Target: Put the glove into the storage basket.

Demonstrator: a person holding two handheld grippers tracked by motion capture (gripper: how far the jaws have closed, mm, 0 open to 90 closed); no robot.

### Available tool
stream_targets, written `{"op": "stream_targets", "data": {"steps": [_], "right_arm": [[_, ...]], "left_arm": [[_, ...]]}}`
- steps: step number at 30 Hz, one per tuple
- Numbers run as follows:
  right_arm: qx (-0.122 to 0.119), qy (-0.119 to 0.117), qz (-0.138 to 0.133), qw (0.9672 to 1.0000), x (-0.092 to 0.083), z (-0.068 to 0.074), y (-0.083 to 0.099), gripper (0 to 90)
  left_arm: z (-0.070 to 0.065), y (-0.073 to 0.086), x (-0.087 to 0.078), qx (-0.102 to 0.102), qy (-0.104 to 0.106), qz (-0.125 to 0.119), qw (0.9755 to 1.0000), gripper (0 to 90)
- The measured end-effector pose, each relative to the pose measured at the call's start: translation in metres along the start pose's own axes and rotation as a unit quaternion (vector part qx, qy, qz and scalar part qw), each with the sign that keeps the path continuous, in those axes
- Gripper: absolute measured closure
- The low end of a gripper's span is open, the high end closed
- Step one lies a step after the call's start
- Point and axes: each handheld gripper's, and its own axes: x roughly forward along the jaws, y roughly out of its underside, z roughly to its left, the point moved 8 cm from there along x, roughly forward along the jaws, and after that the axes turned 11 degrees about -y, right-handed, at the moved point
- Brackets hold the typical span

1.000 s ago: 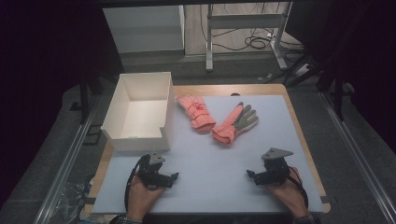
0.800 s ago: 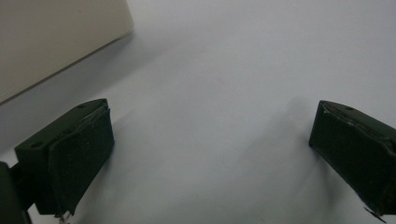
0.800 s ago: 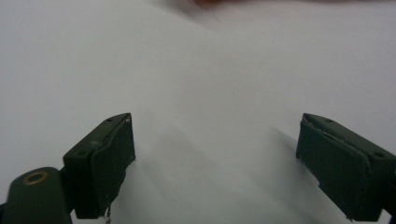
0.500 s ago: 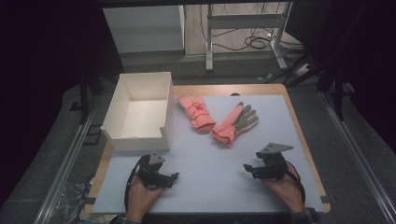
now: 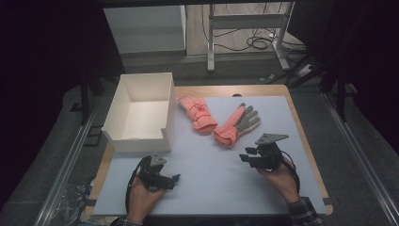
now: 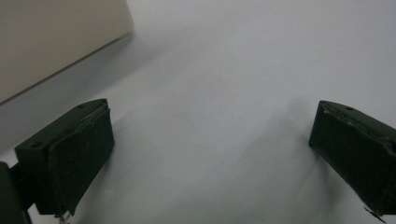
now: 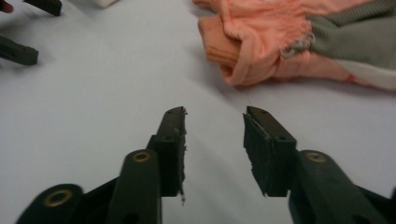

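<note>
Two salmon-pink gloves lie on the pale mat (image 5: 211,188): one flat at the centre back (image 5: 196,112), the other (image 5: 237,123) with a grey palm, just right of it. My right gripper (image 5: 247,157) hovers a little in front of the grey-palmed glove (image 7: 280,51), pointing left. Its jaws (image 7: 215,126) have just been closing and stand partly open, with nothing between them. My left gripper (image 5: 173,181) rests at the front left, jaws spread wide (image 6: 210,140) over bare mat, open and holding nothing.
An open white box (image 5: 141,110) stands at the mat's back left; its wall (image 6: 56,42) is close to my left gripper. The left gripper (image 7: 32,28) lies far off in the right gripper view. Wooden table edges border the mat.
My right gripper has risen and moved forward and left toward the grey-palmed glove, and its jaws have narrowed. The left hand has stayed in place.
</note>
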Motion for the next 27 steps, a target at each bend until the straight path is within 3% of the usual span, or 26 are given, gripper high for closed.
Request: {"op": "stream_targets", "data": {"steps": [6, 11, 21, 23, 27], "right_arm": [[-0.009, -0.014, -0.002, 0.9999, 0.009, 0.0, -0.019, 80.0], [-0.014, -0.019, -0.013, 0.9996, 0.016, -0.001, -0.037, 88.9], [-0.028, -0.016, -0.012, 0.9994, 0.041, -0.011, -0.06, 86.5], [-0.027, -0.013, -0.009, 0.9995, 0.046, -0.013, -0.062, 83.2], [-0.033, 0.014, -0.006, 0.9993, 0.054, -0.022, -0.064, 69.9]], "left_arm": [[0.0, 0.0, 0.0, 0.0, 0.0, 0.0, 1.0, 0.0], [0.0, 0.0, 0.0, 0.0, 0.0, 0.0, 1.0, 0.0], [0.0, 0.0, 0.0, 0.0, 0.0, 0.0, 1.0, 0.1], [0.0, 0.0, 0.0, 0.0, 0.0, 0.0, 1.0, 0.1], [0.0, 0.0, 0.0, 0.0, 0.0, 0.0, 1.0, 0.0]]}}
